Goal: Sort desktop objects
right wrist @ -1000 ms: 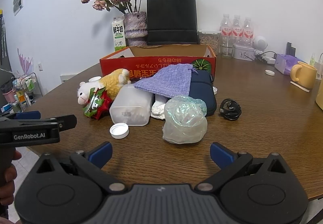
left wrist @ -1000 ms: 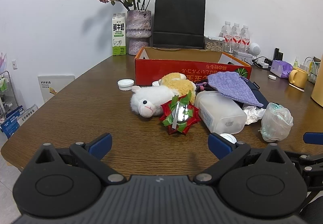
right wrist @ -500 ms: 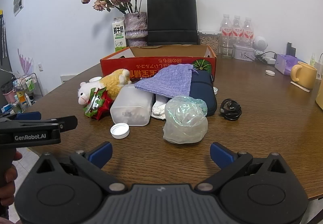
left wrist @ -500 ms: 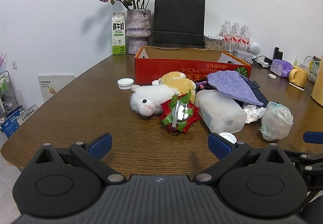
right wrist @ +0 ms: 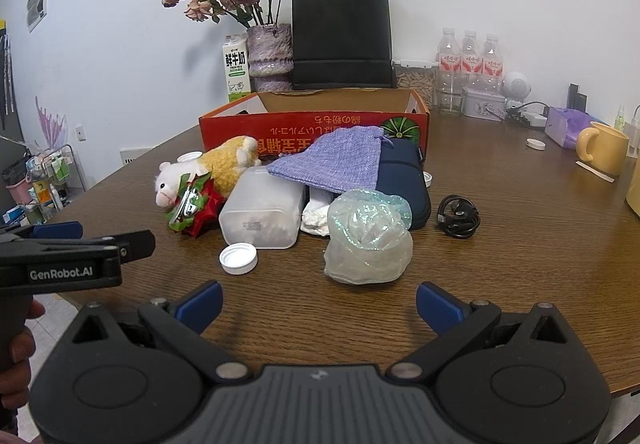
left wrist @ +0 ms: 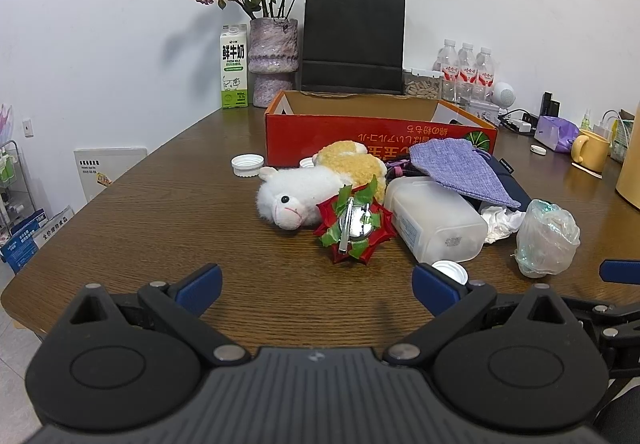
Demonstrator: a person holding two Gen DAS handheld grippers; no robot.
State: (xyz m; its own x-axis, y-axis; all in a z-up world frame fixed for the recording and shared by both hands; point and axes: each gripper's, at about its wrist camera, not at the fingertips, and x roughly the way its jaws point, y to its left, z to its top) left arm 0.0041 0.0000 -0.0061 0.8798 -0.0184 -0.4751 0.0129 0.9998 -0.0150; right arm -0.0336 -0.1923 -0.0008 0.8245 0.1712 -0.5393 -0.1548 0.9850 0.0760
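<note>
A pile lies on the brown table in front of an open red cardboard box (left wrist: 380, 134) (right wrist: 312, 124): a white and yellow plush animal (left wrist: 304, 192) (right wrist: 208, 168), a red and green bow clip (left wrist: 352, 224) (right wrist: 192, 210), a frosted plastic container (left wrist: 436, 220) (right wrist: 262, 212), a purple cloth pouch (left wrist: 460, 168) (right wrist: 336, 160), a navy case (right wrist: 402, 176), crumpled iridescent wrap (left wrist: 546, 238) (right wrist: 368, 238), a white cap (right wrist: 238, 259) and a black cable (right wrist: 458, 216). My left gripper (left wrist: 316, 290) hangs open short of the bow. My right gripper (right wrist: 318, 302) is open just before the wrap.
Behind the box stand a milk carton (left wrist: 234, 68), a vase of dried roses (left wrist: 274, 60), a black paper bag (left wrist: 352, 40) and water bottles (left wrist: 466, 68). A yellow mug (right wrist: 602, 148) sits far right. Another white cap (left wrist: 247, 165) lies left of the box. The table edge runs along the left.
Both grippers have edged slightly closer to the pile and stay open. Nothing on the table has moved.
</note>
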